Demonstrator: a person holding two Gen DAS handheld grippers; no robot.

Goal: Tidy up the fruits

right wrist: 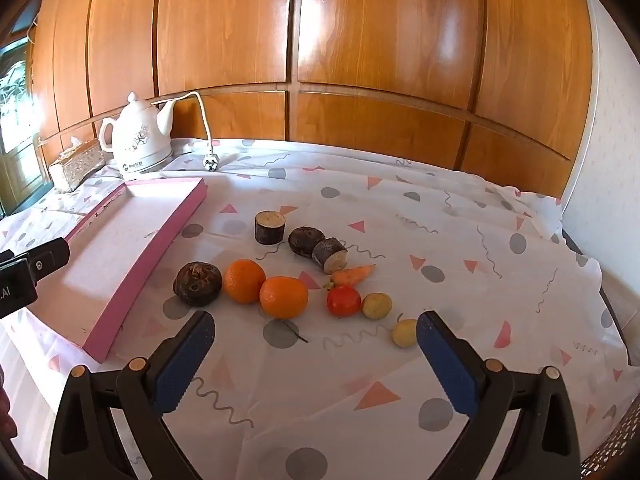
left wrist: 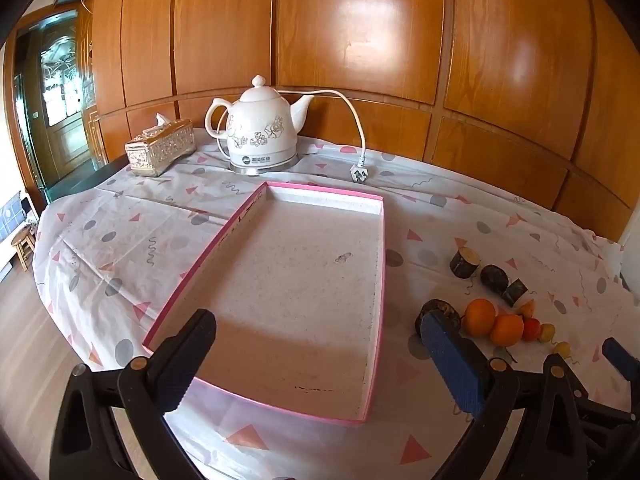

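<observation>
A shallow pink-edged tray (left wrist: 382,264) lies empty on the patterned tablecloth; it also shows in the right wrist view (right wrist: 160,232). My left gripper (left wrist: 316,364) is open and empty above the tray's near end. To the tray's right lie two oranges (right wrist: 244,281) (right wrist: 284,297), two dark round fruits (right wrist: 197,283) (right wrist: 306,241), two cut dark stalk pieces (right wrist: 270,227) (right wrist: 330,255), a small carrot (right wrist: 354,274), a red tomato (right wrist: 343,301) and two small yellow fruits (right wrist: 377,306) (right wrist: 405,333). My right gripper (right wrist: 314,364) is open and empty just before them.
A white electric kettle (left wrist: 260,132) with its cord and plug (left wrist: 359,173) stands behind the tray. A golden tissue box (left wrist: 160,148) sits to its left. A wooden panelled wall (left wrist: 360,40) backs the table. The table's left edge (left wrist: 48,280) drops to the floor.
</observation>
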